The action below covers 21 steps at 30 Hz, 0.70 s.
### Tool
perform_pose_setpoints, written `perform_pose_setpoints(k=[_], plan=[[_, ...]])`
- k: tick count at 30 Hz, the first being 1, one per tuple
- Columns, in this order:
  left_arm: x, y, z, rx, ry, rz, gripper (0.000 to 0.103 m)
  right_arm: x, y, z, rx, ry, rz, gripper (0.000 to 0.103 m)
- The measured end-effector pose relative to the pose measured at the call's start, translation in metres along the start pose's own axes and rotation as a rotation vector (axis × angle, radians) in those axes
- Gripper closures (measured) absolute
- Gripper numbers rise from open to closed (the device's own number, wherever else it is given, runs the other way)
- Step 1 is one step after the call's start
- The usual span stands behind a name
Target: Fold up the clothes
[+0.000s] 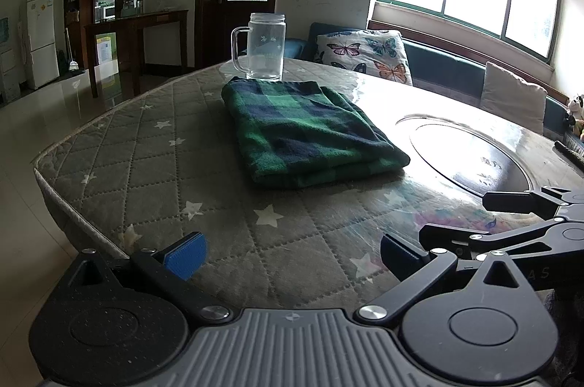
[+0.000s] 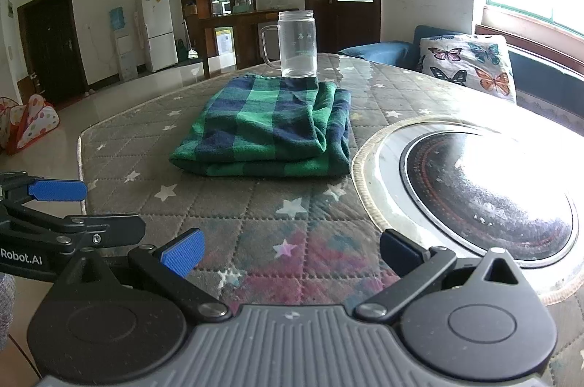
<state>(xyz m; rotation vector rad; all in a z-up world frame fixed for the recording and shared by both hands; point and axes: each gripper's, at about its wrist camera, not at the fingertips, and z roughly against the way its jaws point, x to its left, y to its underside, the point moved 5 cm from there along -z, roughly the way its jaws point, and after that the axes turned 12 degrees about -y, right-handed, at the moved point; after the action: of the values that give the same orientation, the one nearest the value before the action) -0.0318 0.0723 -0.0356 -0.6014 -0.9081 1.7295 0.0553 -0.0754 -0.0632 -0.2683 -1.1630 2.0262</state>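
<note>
A green and navy plaid cloth (image 1: 306, 131) lies folded into a thick rectangle on the quilted star-pattern table cover (image 1: 153, 146). It also shows in the right wrist view (image 2: 266, 131). My left gripper (image 1: 292, 255) is open and empty, hovering low over the cover, well short of the cloth. My right gripper (image 2: 290, 253) is open and empty, also short of the cloth. The right gripper shows at the right edge of the left wrist view (image 1: 471, 219). The left gripper shows at the left edge of the right wrist view (image 2: 98, 208).
A clear glass mug (image 1: 264, 47) with a handle stands just behind the cloth, also in the right wrist view (image 2: 296, 43). A round dark inset plate (image 2: 485, 193) sits in the table to the right. A butterfly cushion (image 1: 368, 53) lies on the bench beyond.
</note>
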Motion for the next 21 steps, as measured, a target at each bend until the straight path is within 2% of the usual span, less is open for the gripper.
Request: perform_pose_setpoints(k=[21], plan=[[-0.0053,0.0029,-0.0006,0.008,0.006,-0.003,0.000,-0.0061,0.0045,0.0008,0.001,0.004,-0.023,0.000]])
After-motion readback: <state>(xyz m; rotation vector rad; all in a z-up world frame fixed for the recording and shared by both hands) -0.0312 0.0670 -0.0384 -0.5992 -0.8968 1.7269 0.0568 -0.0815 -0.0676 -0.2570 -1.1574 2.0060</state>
